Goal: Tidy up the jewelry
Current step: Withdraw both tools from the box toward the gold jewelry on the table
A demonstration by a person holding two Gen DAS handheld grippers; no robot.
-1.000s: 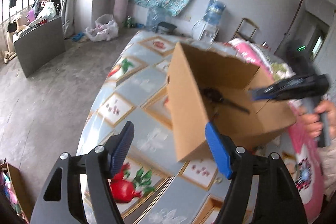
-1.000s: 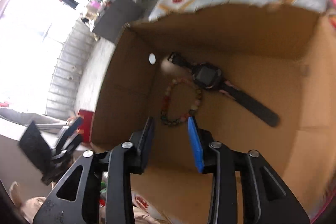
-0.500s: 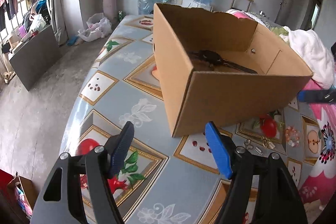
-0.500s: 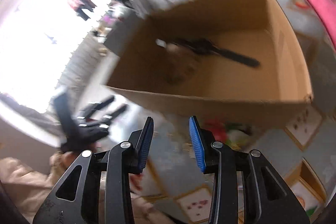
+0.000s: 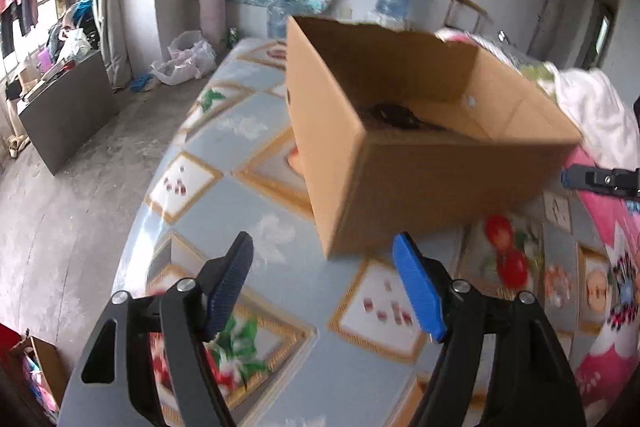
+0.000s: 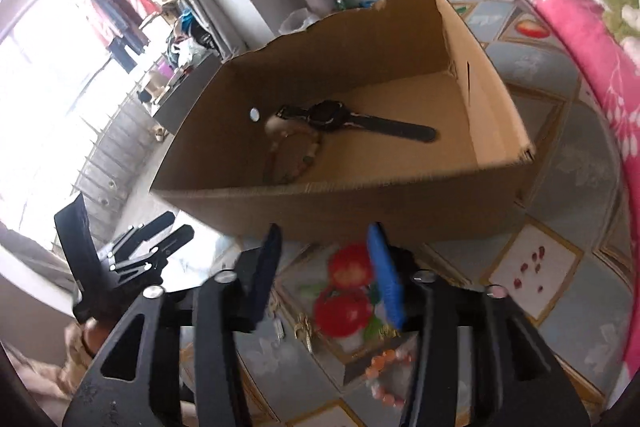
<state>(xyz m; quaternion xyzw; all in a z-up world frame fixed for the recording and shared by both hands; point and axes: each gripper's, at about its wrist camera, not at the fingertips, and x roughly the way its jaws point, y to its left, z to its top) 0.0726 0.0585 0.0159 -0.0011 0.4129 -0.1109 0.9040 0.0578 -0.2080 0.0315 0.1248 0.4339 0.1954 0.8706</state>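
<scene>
The left gripper [image 5: 322, 283] tilts down over the patterned table [image 5: 224, 163], its jaws just widened and holding nothing. The right gripper [image 6: 326, 269] slants down likewise, jaws just parted and bare. Beyond its fingertips the cardboard box [image 6: 360, 203] holds a black watch [image 6: 352, 121] and beaded bracelet [image 6: 294, 157]; a pink bracelet [image 6: 386, 373] lies beneath its right finger.

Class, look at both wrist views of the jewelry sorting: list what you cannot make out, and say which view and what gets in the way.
1. Watch, left wrist view: mostly hidden by the cardboard box near wall.
2. Beaded bracelet in the box, right wrist view: lower part cut off by the box wall.
3. Small metal pieces and orange bead bracelet on the table, right wrist view: blurred, partly behind the right tongs.
4. Right tongs, left wrist view: cut off by the frame edge.
</scene>
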